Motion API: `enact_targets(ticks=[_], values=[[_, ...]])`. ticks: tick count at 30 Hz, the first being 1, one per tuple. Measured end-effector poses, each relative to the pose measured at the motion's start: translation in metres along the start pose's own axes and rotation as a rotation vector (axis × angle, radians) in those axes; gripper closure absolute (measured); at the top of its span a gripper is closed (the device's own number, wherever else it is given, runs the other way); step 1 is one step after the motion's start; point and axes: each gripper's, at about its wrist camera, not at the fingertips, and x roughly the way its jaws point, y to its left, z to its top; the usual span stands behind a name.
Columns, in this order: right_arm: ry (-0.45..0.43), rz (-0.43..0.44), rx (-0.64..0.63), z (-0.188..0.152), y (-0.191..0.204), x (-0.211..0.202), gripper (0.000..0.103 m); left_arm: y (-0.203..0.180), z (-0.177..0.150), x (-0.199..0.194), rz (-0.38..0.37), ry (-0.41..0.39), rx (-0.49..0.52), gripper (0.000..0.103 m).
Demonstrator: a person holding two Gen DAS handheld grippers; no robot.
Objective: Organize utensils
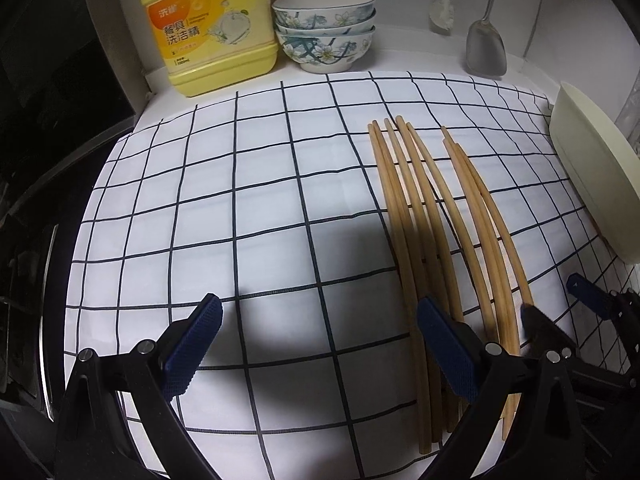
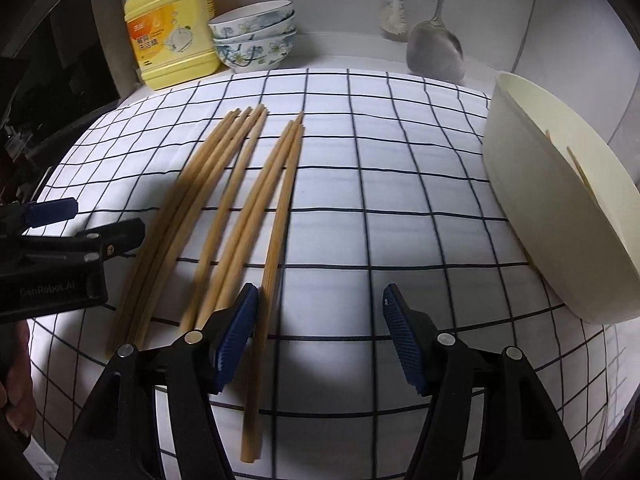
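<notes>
The left gripper is hovering low over the checked cloth, with its blue-padded fingers spread wide and gripping nothing. Its right finger is passing over the near ends of the wooden chopsticks. The right gripper is also standing wide open and empty, and its left finger is lying just beside the chopstick nearest to the container. On the body of the left gripper, as the right wrist view is showing it, the words "GenRobot.AI" are readable.

The chopsticks are lying loose on the cloth in two rough bundles, running from the near edge toward the far edge of the worktop. At the right edge a cream plastic container is lying tilted on its side, with its opening facing toward the right; a few pale sticks are showing inside, but I cannot tell exactly what they are.

Along the far edge, a yellow dish detergent bottle with Chinese writing on an orange label is standing at the left corner. Just beside it, three flower-patterned bowls are standing stacked. Further right, a white bottle brush and a metal spatula are hanging against the wall.
</notes>
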Motion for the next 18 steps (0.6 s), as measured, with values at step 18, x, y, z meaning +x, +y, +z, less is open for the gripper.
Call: enact_targets(ticks=[18], values=[[0.000,-0.031,0.063,0.001,-0.022,-0.001,0.042,0.007,0.002,0.010,-0.018,0.015,-0.008,0.006]])
